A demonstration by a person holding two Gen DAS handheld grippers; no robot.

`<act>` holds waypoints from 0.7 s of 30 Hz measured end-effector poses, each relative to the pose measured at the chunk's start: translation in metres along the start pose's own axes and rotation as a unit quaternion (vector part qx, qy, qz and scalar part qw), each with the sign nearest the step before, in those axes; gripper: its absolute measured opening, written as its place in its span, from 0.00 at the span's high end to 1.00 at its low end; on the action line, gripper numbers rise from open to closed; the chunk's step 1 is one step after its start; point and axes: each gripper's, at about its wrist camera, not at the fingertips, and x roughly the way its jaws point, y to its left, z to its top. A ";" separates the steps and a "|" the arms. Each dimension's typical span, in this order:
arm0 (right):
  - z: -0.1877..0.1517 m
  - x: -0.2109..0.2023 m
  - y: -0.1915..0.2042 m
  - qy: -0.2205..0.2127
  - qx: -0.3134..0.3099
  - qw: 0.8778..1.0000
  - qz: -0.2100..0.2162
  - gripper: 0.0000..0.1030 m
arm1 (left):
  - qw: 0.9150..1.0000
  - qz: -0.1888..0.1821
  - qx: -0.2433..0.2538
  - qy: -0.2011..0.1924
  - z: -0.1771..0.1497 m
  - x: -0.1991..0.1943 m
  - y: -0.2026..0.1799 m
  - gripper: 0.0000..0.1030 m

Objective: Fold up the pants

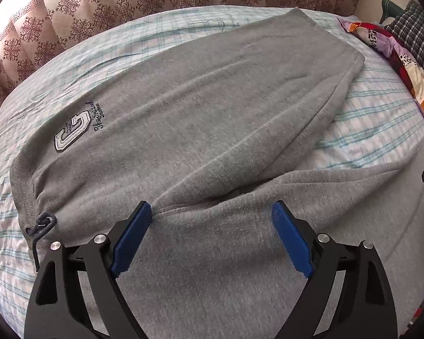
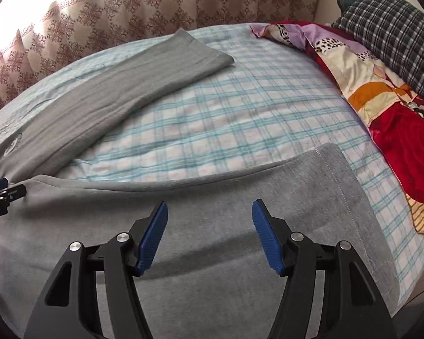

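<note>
Grey sweatpants (image 1: 200, 118) lay on the bed (image 2: 240, 118), legs splayed in a V; left hand-held gripper (image 1: 212, 212) and right hand-held gripper (image 2: 209, 212), both spread wide and empty, hovered over the near leg, probably to lift it onto the other

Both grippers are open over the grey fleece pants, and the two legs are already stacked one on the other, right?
No: the grey fleece pants lie with legs spread apart, checked bedsheet between them, as the right wrist view shows. Left gripper and right gripper are open.
</note>
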 end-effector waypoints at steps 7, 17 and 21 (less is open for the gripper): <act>0.015 0.044 -0.041 0.047 0.043 0.998 -0.003 0.40 | 1.000 0.024 -0.016 0.012 0.010 0.024 -0.003 0.14; 0.033 0.064 -0.045 0.060 0.014 0.998 -0.012 0.36 | 0.999 0.033 -0.028 0.016 0.017 0.039 -0.003 0.10; 0.033 0.055 -0.052 0.049 0.027 0.998 0.004 0.36 | 0.999 0.024 -0.032 0.015 0.015 0.030 -0.001 0.10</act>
